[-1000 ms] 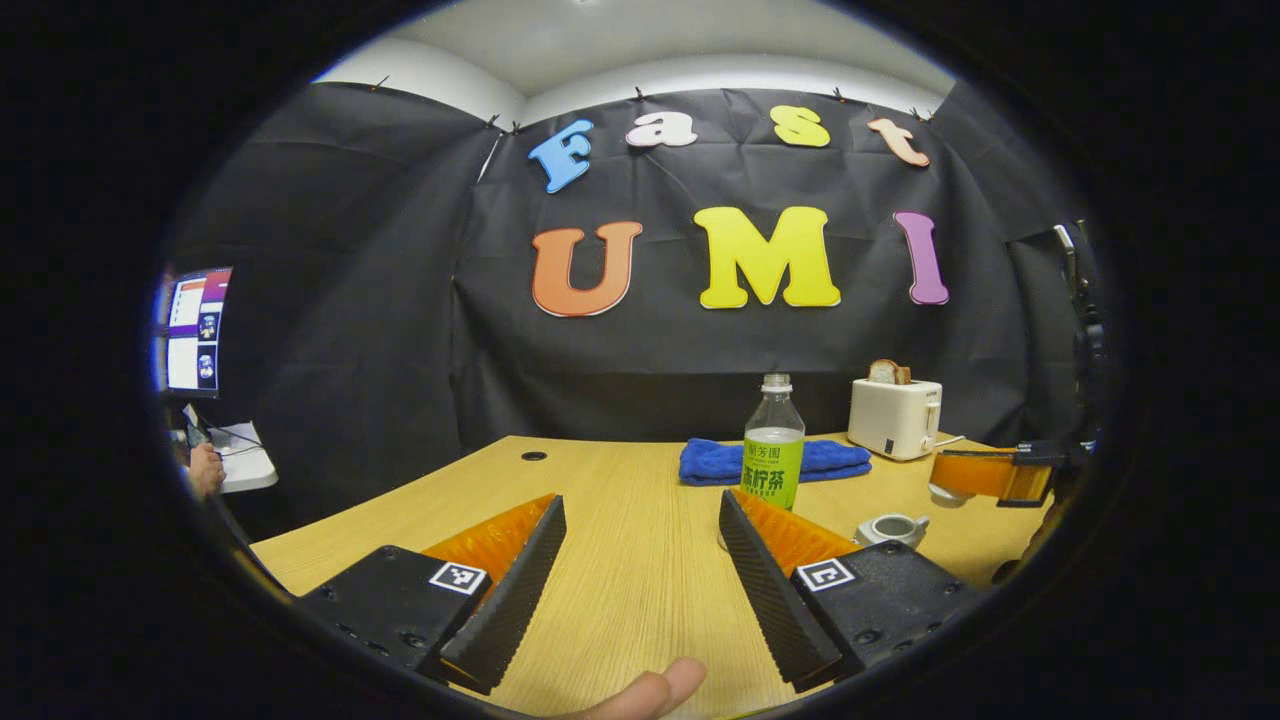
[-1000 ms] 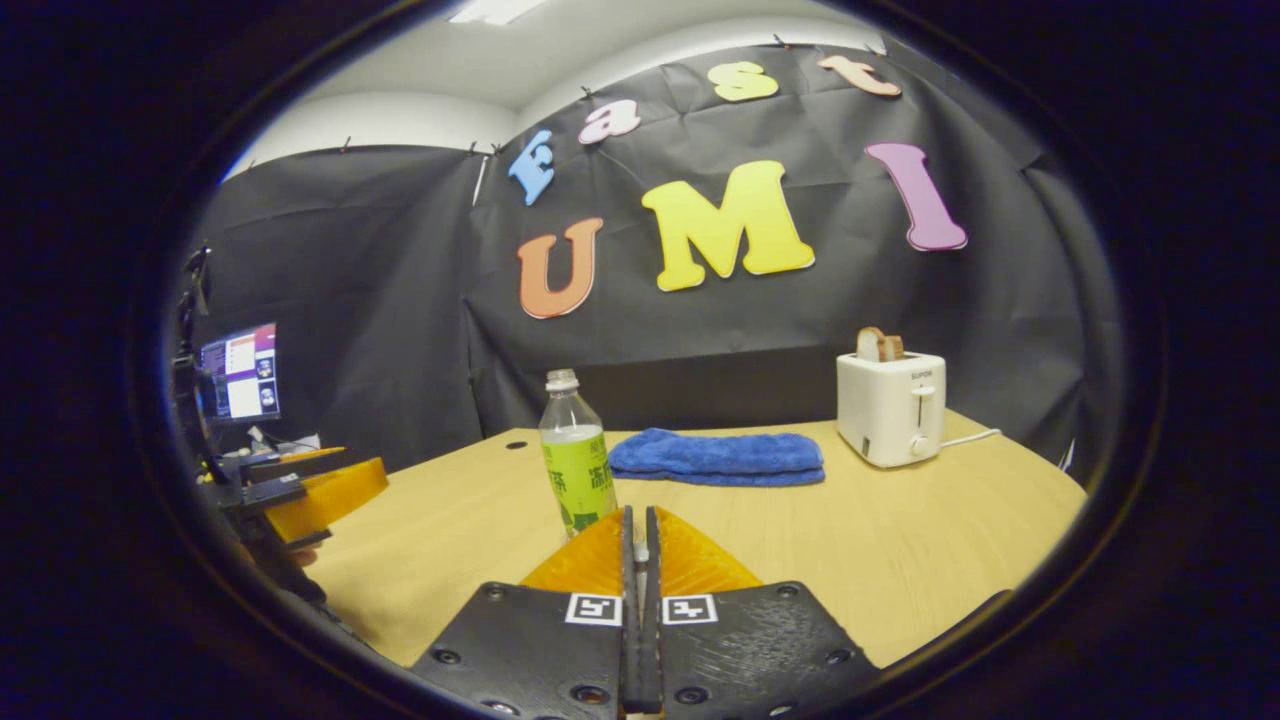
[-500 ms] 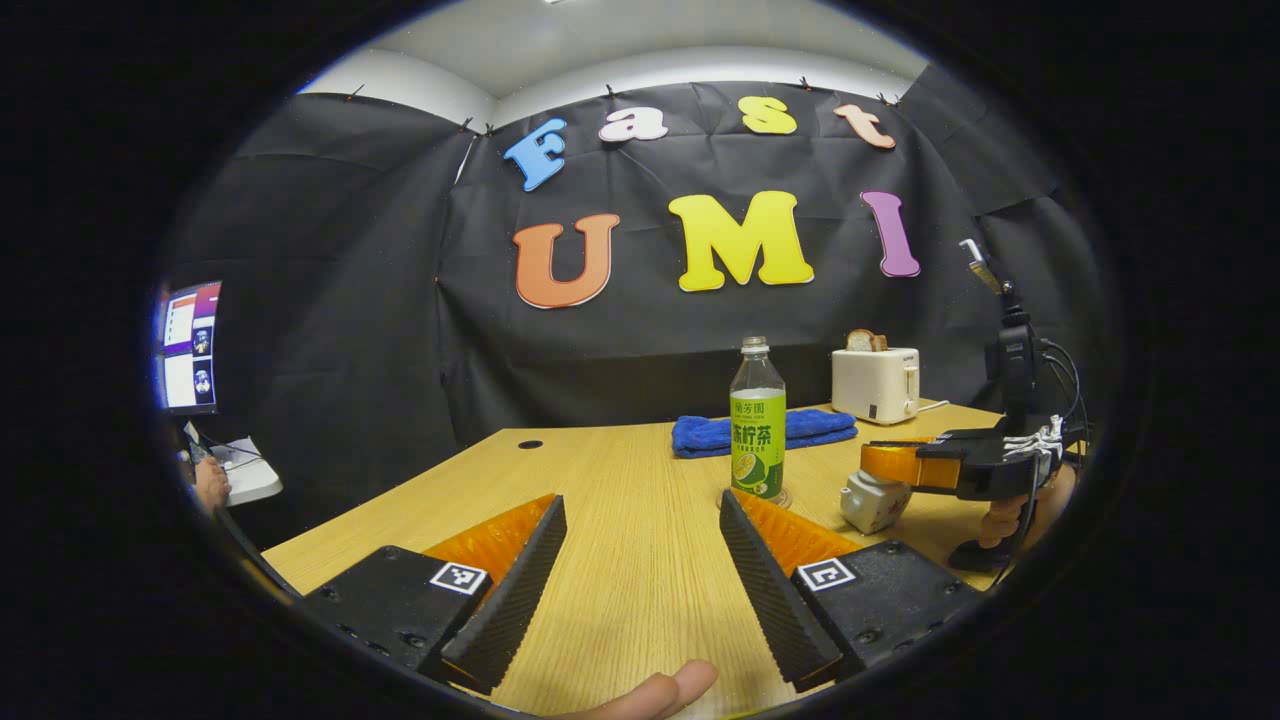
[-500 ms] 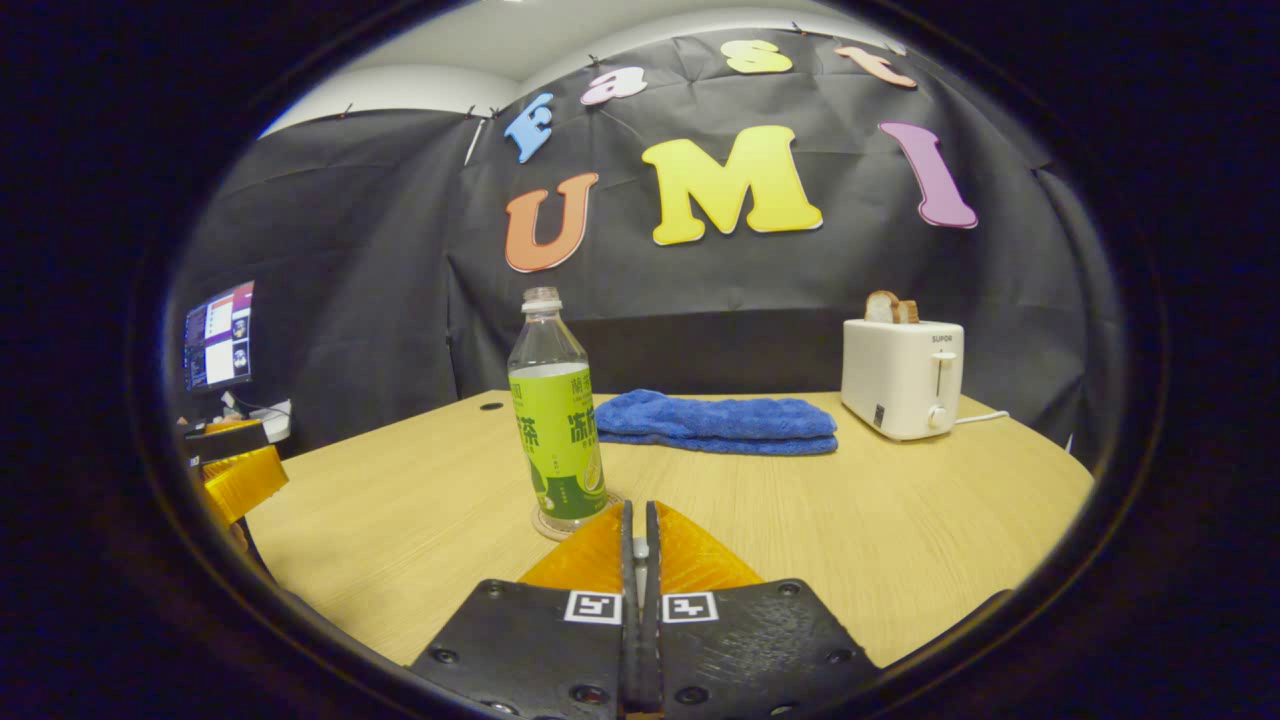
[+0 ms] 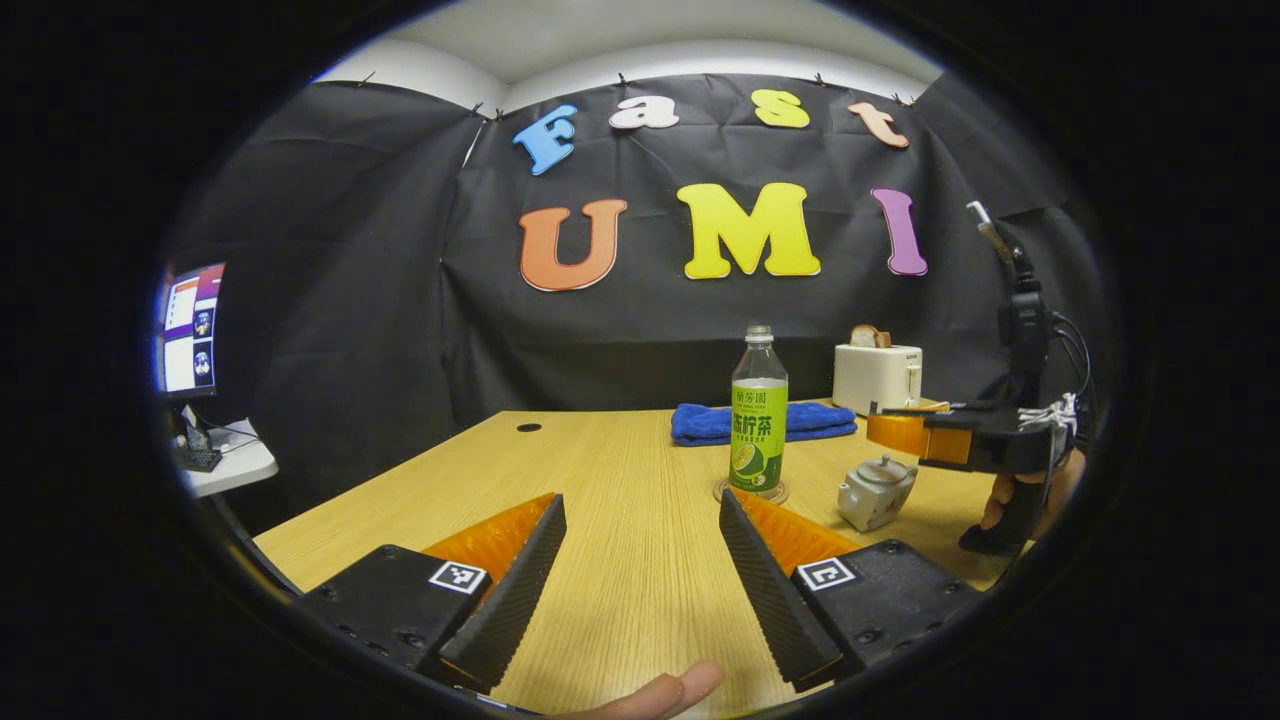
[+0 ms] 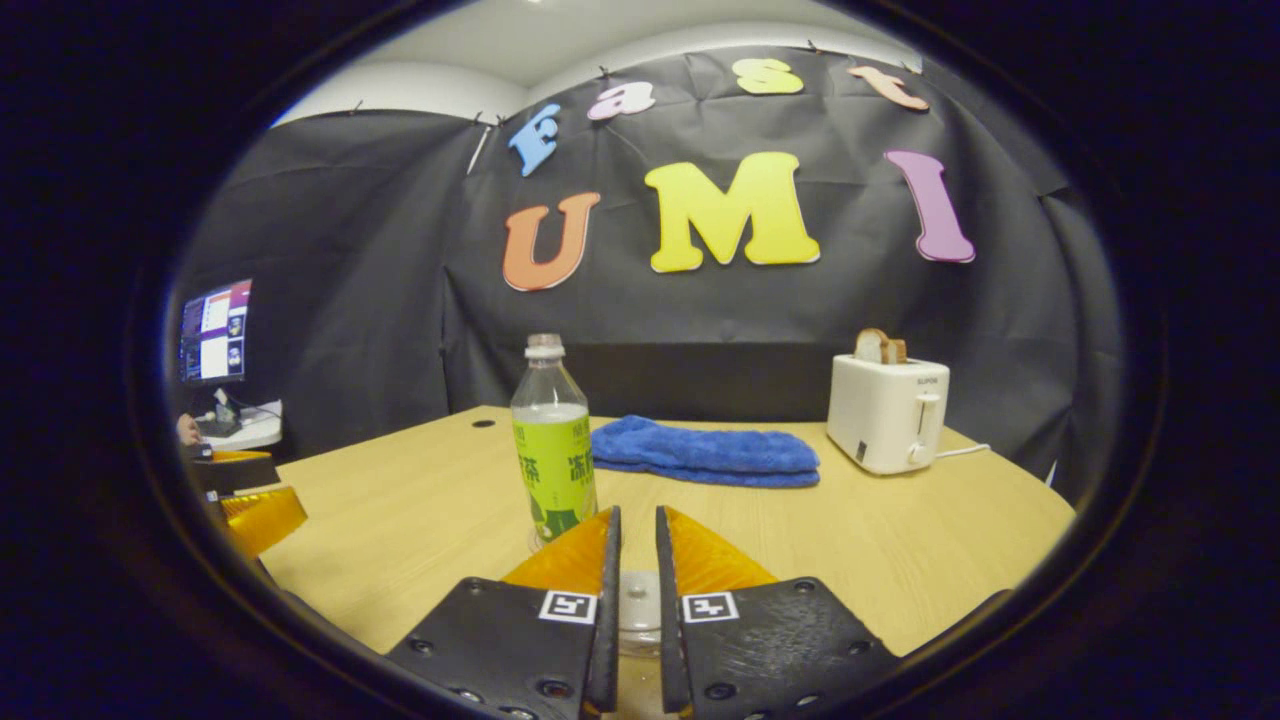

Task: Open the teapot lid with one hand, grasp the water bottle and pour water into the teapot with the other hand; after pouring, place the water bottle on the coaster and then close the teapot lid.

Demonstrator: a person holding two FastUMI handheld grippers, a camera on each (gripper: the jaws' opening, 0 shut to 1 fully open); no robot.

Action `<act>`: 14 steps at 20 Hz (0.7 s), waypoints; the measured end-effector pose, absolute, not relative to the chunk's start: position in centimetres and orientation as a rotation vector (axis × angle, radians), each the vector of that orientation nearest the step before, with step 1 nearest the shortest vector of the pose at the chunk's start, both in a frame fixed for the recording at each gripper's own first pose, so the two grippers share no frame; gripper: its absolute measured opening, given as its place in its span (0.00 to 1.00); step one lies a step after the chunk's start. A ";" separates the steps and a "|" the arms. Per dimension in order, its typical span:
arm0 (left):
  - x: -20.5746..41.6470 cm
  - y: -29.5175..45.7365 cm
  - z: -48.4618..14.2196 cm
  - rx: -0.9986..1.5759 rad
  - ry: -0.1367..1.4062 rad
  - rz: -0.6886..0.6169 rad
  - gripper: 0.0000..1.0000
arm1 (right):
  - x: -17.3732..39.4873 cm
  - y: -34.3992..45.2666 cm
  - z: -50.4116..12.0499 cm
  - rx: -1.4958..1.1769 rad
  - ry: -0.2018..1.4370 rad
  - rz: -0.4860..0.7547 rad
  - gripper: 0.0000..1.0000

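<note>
A clear bottle with a green label stands upright on a round coaster mid-table. Just right of it sits a small pale teapot with its lid on. My right gripper hovers slightly above and behind the teapot, held by a hand. In the right gripper view that gripper is open by a narrow gap, with the pale lid showing below between its fingers and the bottle ahead on the left. My left gripper is wide open and low over the table, holding nothing, short of the bottle.
A folded blue towel lies behind the bottle. A white toaster with bread in it stands at the back right. A monitor glows off the table's left side. The left gripper shows at the left edge of the right gripper view.
The right gripper's fingers have parted from shut to a narrow gap and it has risen slightly. The teapot now sits upright with its lid on. The left gripper has barely moved.
</note>
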State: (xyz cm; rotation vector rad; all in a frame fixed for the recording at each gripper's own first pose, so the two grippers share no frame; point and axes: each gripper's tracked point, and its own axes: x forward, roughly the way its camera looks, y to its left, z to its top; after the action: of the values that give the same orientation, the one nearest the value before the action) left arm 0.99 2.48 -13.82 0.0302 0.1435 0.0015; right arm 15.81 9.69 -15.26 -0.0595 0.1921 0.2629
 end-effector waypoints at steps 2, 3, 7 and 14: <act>0.7 2.0 -12.6 0.020 0.134 -0.003 0.97 | 14.4 9.0 -12.1 -0.054 0.141 0.255 0.17; 0.5 1.6 -11.9 0.015 0.130 -0.008 0.96 | 13.5 8.7 -10.8 -0.037 0.126 0.255 0.18; -0.2 0.9 -9.1 0.047 0.091 0.000 0.96 | 9.7 5.9 -5.7 -0.007 0.062 0.240 0.52; -2.4 -1.2 -4.7 0.065 0.045 0.006 0.96 | 2.3 -3.9 -2.9 -0.035 0.015 0.096 0.97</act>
State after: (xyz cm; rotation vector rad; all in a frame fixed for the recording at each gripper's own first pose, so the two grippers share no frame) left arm -2.44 -1.21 -4.74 0.0652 0.0446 0.0060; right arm 2.30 -3.87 -2.89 -0.0348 0.0149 0.0964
